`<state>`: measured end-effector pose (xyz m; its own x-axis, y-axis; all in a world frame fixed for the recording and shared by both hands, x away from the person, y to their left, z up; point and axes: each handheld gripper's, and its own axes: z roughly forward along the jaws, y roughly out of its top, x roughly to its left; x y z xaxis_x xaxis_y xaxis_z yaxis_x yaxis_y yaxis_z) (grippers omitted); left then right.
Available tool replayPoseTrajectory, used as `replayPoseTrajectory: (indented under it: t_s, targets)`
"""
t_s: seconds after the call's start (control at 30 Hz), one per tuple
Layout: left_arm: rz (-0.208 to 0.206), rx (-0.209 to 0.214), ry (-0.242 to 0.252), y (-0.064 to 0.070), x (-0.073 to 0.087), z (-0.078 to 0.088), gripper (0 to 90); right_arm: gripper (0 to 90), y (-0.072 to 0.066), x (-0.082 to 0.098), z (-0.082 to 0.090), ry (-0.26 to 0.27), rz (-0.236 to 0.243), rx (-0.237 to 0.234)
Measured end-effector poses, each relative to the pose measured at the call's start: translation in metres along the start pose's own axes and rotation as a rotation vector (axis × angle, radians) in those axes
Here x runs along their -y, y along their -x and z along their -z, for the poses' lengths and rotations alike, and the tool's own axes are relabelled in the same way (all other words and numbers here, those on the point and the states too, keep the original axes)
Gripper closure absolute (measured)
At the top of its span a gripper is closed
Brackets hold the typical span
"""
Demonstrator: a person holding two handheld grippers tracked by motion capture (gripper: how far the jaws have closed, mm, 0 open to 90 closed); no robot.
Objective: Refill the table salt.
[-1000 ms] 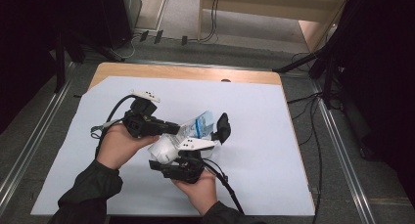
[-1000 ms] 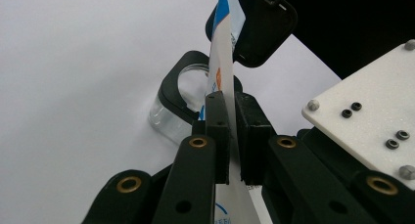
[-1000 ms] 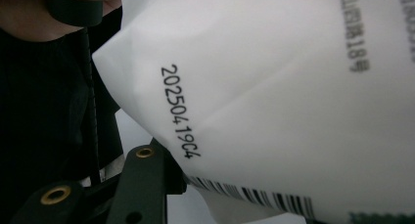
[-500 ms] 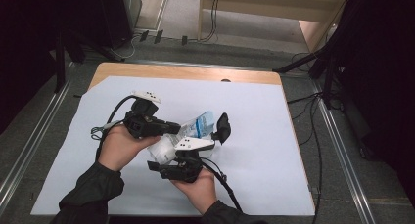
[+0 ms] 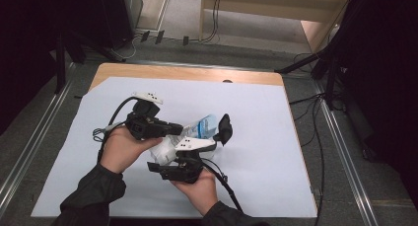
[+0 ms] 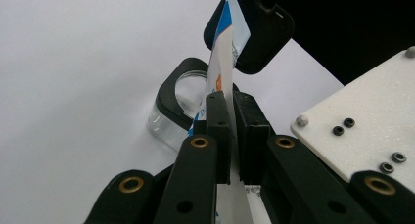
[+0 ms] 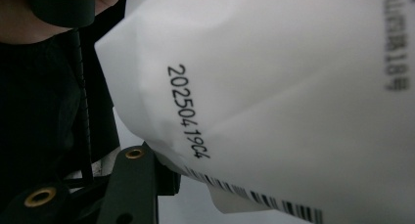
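I pinch the white packet (image 6: 221, 82) flat in my left gripper (image 6: 230, 131); my right gripper (image 5: 223, 130) half-open around it, where its view reads a printed date code.

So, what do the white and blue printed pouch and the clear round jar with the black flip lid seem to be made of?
White and blue printed pouch: thin, soft plastic film, slightly glossy; it creases and bends. Clear round jar: see-through, likely plastic, possibly glass. Its black flip lid: matte moulded plastic.
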<state>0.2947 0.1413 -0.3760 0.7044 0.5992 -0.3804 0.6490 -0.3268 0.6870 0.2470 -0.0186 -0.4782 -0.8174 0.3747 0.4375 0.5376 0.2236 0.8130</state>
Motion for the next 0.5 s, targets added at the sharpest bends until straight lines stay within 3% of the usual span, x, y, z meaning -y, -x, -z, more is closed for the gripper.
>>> replayPoseTrajectory:
  t_s: [0.3,0.5]
  targets:
    - [0.002,0.018,0.015,-0.0013,-0.0007,0.0002,87.3,59.6,0.0015,-0.0018,0.0029,0.018,-0.023,-0.004]
    - [-0.002,0.02,0.018,-0.0007,-0.0011,0.0,87.2,60.4,0.0016,-0.0023,0.0041,0.022,-0.013,-0.001]
